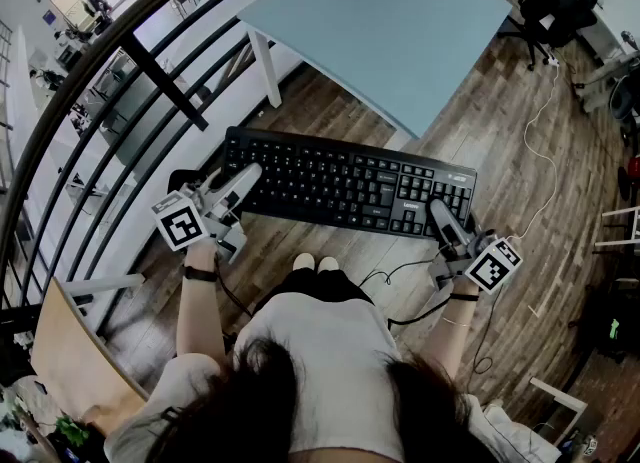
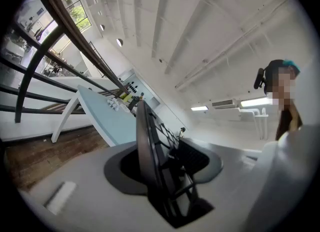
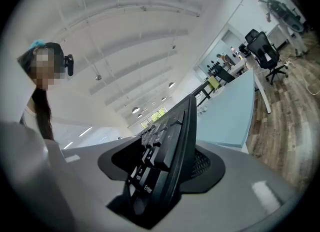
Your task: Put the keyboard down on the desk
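At the left, the left gripper (image 1: 243, 179) is seen clamped on the left end of the black keyboard (image 1: 345, 183). The keyboard is held in the air over the wooden floor (image 1: 500, 151), just short of the near corner of the pale blue desk (image 1: 400, 31) and not resting on it. At the right, its right end is pinched between the jaws of the right gripper (image 1: 443, 216).

Head camera: sits on your head, faces steeply down. keyboard (image 1: 345, 183) at middle distance, desk (image 1: 400, 21) beyond it, floor around.
Camera on left gripper (image 1: 243, 179): very near keyboard's left end, looks along it, tilted up to ceiling.
Camera on right gripper (image 1: 441, 215): same, from right end.
All three views share keyboard and desk. Both gripper views catch you too.
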Available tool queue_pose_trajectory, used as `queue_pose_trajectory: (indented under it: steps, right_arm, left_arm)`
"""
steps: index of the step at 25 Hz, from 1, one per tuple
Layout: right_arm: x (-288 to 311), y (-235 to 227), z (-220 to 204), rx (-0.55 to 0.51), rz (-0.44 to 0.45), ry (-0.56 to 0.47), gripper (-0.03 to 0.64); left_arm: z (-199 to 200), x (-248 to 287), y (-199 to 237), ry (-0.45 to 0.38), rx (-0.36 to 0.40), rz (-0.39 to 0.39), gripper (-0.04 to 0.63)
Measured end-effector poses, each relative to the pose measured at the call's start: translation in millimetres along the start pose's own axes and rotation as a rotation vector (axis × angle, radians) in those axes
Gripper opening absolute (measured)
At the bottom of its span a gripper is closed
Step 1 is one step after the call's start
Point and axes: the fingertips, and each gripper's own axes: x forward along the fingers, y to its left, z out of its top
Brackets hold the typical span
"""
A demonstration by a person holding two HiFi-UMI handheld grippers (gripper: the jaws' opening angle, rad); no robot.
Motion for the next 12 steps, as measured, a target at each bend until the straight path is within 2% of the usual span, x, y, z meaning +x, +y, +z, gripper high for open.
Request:
queue_pose_trajectory:
  steps: [12]
  right_arm:
    - [1.3,-1.0,4.4,-0.006,0.033,-0.019,0.222]
  left_arm:
    - [-2.2,-5.1,-6.8,-0.028,0.013,0.02,0.245]
